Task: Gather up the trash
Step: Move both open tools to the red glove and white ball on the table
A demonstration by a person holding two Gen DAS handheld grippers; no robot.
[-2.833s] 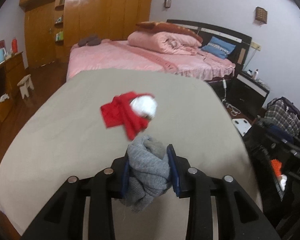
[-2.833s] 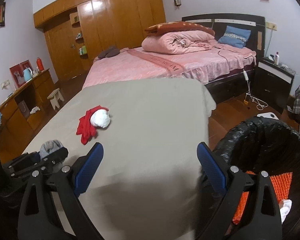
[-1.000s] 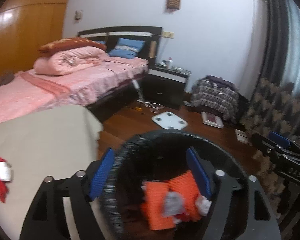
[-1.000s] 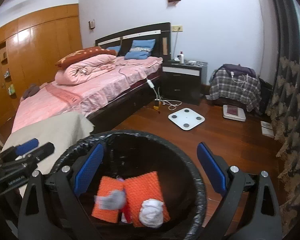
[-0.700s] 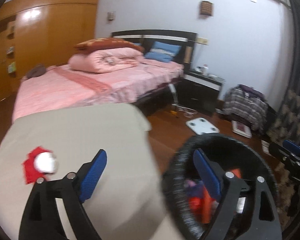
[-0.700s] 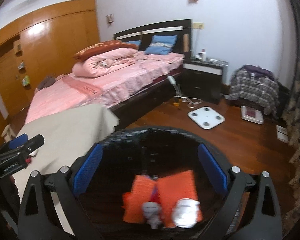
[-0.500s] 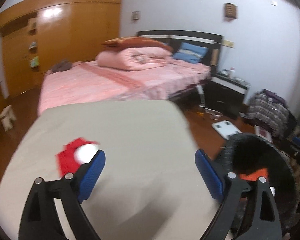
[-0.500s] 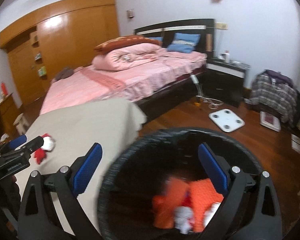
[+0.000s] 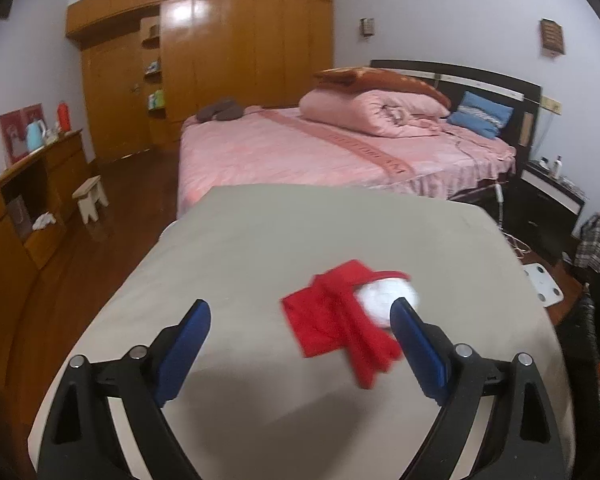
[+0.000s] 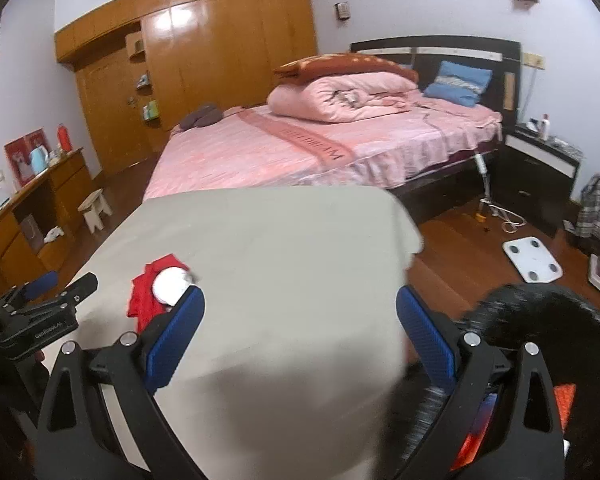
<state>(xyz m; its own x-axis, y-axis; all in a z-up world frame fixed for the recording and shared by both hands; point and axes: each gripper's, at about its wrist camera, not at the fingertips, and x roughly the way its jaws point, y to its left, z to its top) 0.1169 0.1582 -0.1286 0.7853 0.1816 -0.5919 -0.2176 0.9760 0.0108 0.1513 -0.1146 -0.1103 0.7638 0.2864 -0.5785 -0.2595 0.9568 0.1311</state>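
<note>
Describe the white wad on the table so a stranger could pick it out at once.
Start at the beige-covered table standing in front of the pink bed. The only things on it are a crumpled red cloth and the white wad, which lies against the cloth's far right edge. It is a small, rounded, pale ball, the only white thing on the table.

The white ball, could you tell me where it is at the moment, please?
The white ball lies on the red cloth on the grey table, just beyond the open left gripper, towards its right finger.
</note>
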